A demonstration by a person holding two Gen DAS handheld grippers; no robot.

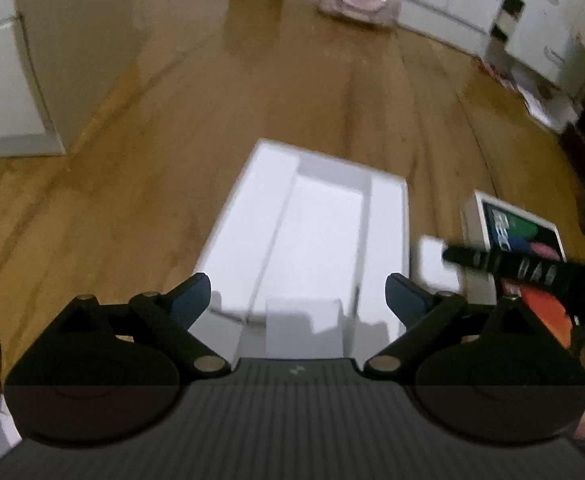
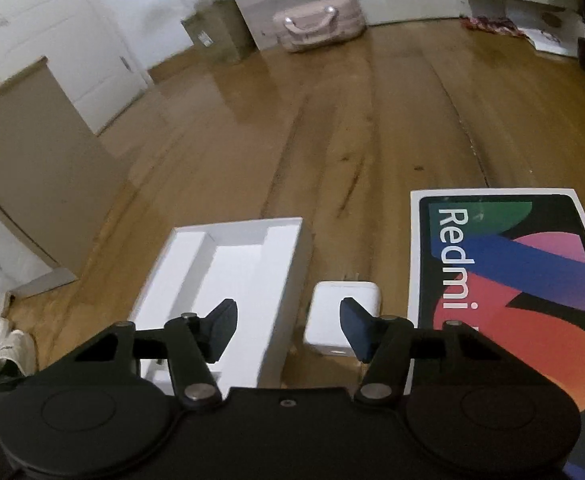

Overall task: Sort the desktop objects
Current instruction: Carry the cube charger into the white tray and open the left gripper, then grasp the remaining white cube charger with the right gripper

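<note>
Both tools point forward and down over a glossy wooden floor (image 2: 372,120). The left hand-held gripper (image 1: 298,294) hangs with jaws wide apart, holding nothing, above an open white cardboard box tray (image 1: 312,232) with rectangular recesses. The right hand-held gripper (image 2: 288,326) is also spread and empty, over a small rounded white charger (image 2: 344,312). This lies between the tray and a flat, colourful Redmi box lid (image 2: 512,272).

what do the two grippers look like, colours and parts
Both are matte black. The left gripper and right gripper each have two dark blue finger pads on black linkage arms with silver pivot pins, above round black discs. The left body is ribbed grey with a small white logo. No cables or sleeves show.
</note>
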